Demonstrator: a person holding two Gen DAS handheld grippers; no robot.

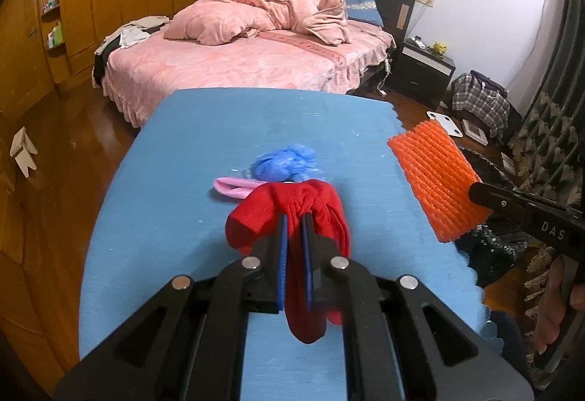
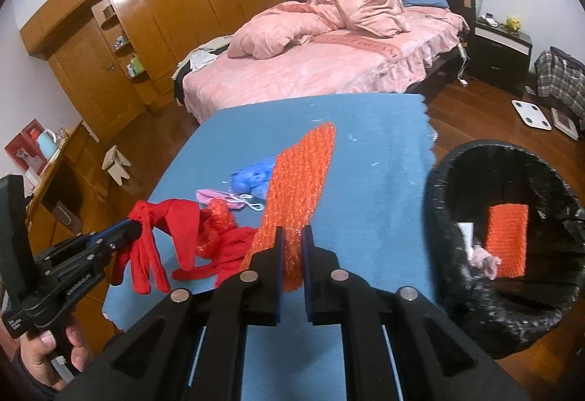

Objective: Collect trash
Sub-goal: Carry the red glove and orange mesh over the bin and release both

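My left gripper (image 1: 294, 218) is shut on a red cloth (image 1: 310, 203), which hangs lifted above the blue table (image 1: 219, 130). The right wrist view shows that gripper (image 2: 137, 225) at the left with the red cloth (image 2: 175, 218) trailing from it. My right gripper (image 2: 292, 232) is shut on an orange foam net (image 2: 303, 174), also raised; the orange foam net (image 1: 435, 177) shows at the right in the left wrist view. A crumpled blue bag (image 1: 285, 163) and a pink item (image 1: 234, 187) lie on the table. A bin lined with a black bag (image 2: 438, 218) stands to the right, holding another orange piece (image 2: 508, 240).
Beyond the table stands a bed with pink bedding (image 1: 248, 53), and a dark nightstand (image 1: 424, 68) beside it. Wooden wardrobes (image 2: 146, 17) line the left wall. A white scale (image 2: 530, 112) and a plaid bag (image 2: 559, 79) sit on the wooden floor at the right.
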